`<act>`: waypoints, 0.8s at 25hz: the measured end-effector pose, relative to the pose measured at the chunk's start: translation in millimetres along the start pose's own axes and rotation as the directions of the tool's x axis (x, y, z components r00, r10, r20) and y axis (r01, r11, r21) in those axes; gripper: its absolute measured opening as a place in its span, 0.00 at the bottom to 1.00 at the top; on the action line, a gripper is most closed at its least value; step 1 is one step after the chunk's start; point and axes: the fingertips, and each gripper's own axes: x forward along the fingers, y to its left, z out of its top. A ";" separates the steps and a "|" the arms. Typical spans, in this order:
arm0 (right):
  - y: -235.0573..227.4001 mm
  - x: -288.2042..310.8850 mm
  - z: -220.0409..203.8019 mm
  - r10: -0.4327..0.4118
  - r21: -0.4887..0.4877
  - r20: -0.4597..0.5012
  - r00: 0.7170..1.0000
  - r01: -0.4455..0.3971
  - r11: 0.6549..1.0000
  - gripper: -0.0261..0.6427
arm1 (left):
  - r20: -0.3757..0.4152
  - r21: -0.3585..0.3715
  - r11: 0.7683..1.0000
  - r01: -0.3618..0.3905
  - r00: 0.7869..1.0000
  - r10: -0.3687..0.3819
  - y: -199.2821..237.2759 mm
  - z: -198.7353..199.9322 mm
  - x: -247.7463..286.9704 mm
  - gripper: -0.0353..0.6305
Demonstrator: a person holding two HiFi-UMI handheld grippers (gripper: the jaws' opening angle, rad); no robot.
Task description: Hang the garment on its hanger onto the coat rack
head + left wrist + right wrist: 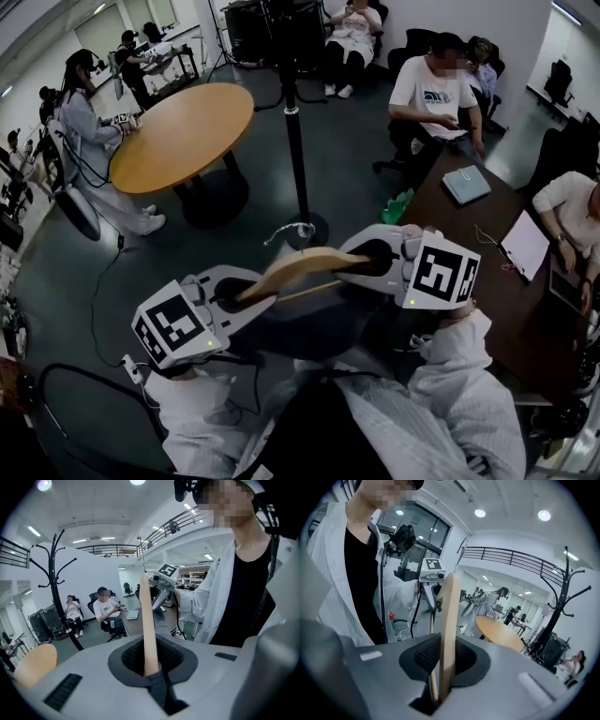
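Evidently left gripper [232, 296] and right gripper [371, 261] each clamp a hanger [300, 266] end, steadying it for the rack [296, 141] ahead.

Open-plan office: round meeting table [183, 136], long desk [469, 258], seated people [436, 98] working.

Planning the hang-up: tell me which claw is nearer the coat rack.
Right. The right claw grips the hanger just right of the coat rack; the left claw holds its other end, farther back and left.
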 end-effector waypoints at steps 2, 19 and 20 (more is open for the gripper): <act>-16.4 20.8 9.4 -0.025 0.023 -0.004 1.000 0.026 0.999 0.10 | -0.005 0.014 1.000 0.024 1.000 -0.024 22.6 -9.2 -16.0 0.10; -200.1 94.1 -23.7 -0.122 0.109 -0.059 0.991 0.128 0.986 0.10 | 0.002 0.064 0.989 0.133 0.991 -0.133 228.9 -32.8 -0.1 0.10; -218.1 90.9 -24.1 -0.122 0.110 -0.059 0.991 0.128 0.986 0.10 | 0.002 0.063 0.989 0.137 0.990 -0.138 245.2 -24.8 3.2 0.10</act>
